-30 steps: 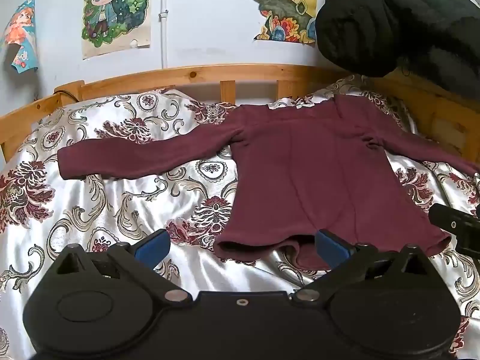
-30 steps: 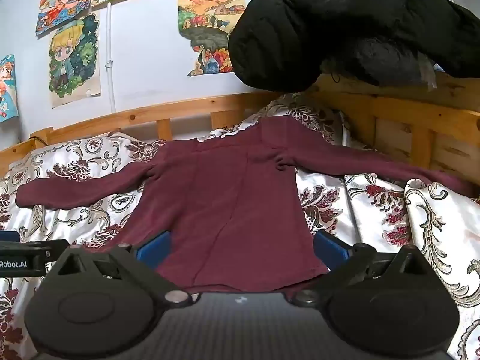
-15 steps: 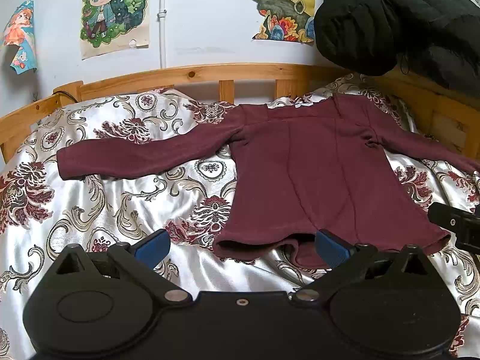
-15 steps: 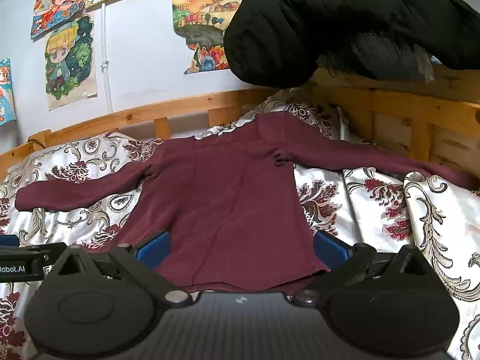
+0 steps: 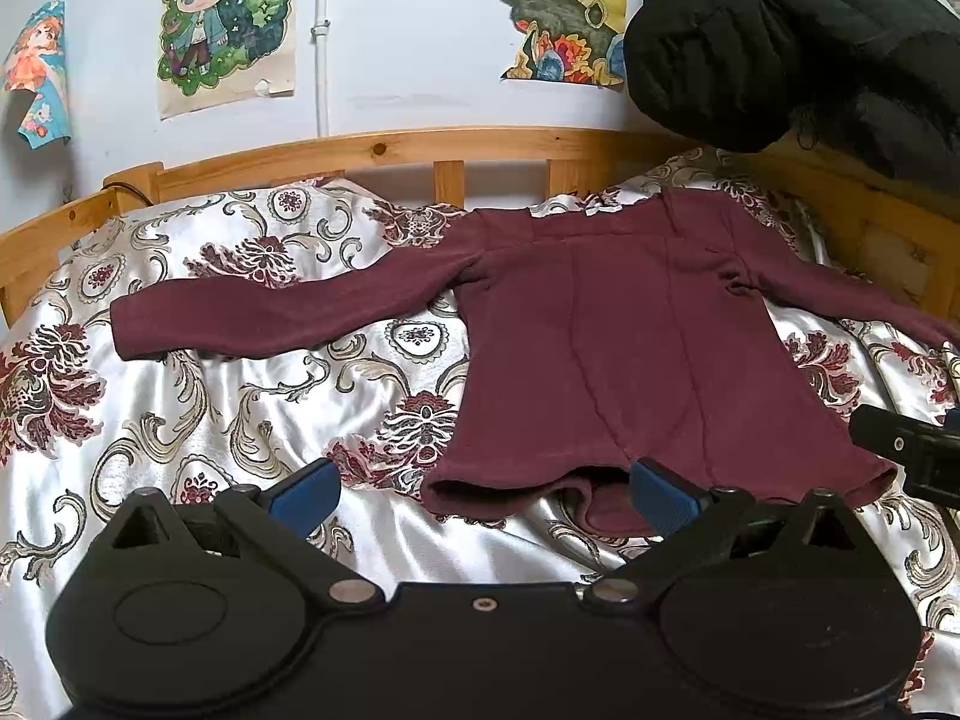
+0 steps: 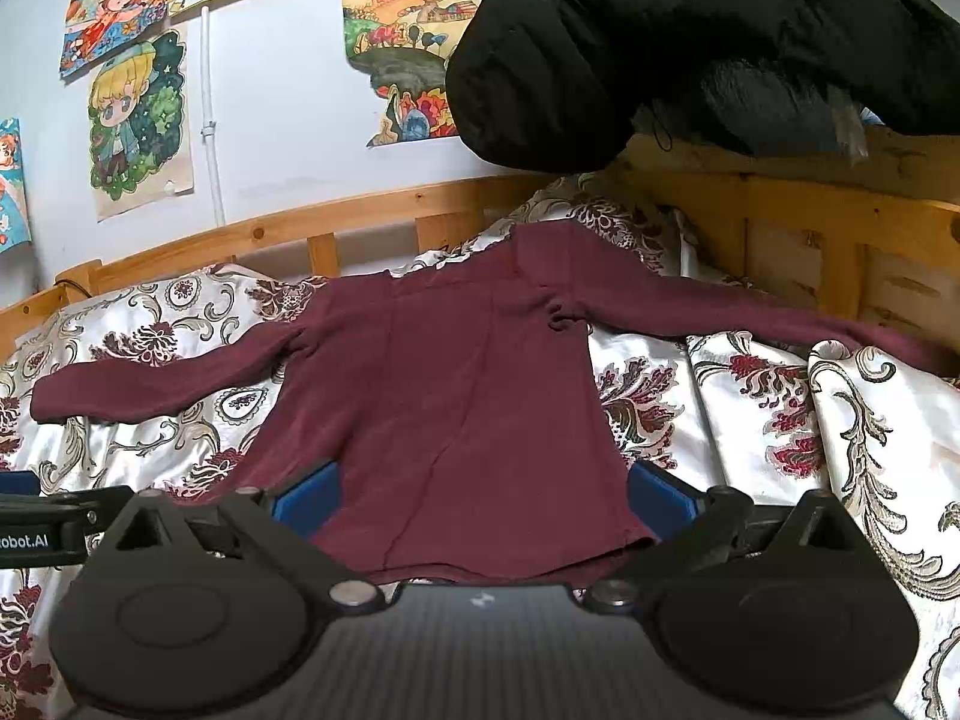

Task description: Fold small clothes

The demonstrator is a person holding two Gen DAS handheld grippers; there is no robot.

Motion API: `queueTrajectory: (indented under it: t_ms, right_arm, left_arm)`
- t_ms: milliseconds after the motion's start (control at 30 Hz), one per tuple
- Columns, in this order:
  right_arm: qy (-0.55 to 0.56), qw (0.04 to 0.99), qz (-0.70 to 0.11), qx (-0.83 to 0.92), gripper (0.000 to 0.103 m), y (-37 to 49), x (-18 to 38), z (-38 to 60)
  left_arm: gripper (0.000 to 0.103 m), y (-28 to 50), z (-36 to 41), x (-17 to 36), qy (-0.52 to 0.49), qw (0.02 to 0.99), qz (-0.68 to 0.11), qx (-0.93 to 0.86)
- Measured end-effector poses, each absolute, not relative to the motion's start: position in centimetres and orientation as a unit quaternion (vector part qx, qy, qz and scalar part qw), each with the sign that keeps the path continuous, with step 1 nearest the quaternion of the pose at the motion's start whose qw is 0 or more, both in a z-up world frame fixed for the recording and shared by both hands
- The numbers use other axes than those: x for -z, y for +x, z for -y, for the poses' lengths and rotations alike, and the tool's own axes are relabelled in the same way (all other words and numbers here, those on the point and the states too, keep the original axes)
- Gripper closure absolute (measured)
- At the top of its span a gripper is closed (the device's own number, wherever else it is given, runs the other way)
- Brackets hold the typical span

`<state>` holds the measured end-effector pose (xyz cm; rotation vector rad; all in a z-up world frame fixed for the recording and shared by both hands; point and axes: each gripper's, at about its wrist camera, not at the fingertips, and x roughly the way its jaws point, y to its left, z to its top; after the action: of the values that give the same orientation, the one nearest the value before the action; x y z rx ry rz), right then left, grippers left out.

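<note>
Left wrist view: maroon top lies flat on the bed, hem nearest, collar far, sleeves spread sideways. Left gripper is released at the hem's left corner; right gripper, released, straddles the hem. Open bedding lies left; wooden rail bounds the right.
</note>
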<state>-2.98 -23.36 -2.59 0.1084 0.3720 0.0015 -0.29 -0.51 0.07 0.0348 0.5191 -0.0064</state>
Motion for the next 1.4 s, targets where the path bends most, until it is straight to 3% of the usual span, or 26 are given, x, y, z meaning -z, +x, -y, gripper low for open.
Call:
queueTrajectory:
  t_ms: [1400]
  right_arm:
    - [0.061, 0.979, -0.194, 0.007, 0.0, -2.82, 2.71, 23.74]
  left_arm:
    - [0.001, -0.34, 0.38, -0.23, 0.017, 0.965, -0.26, 0.005]
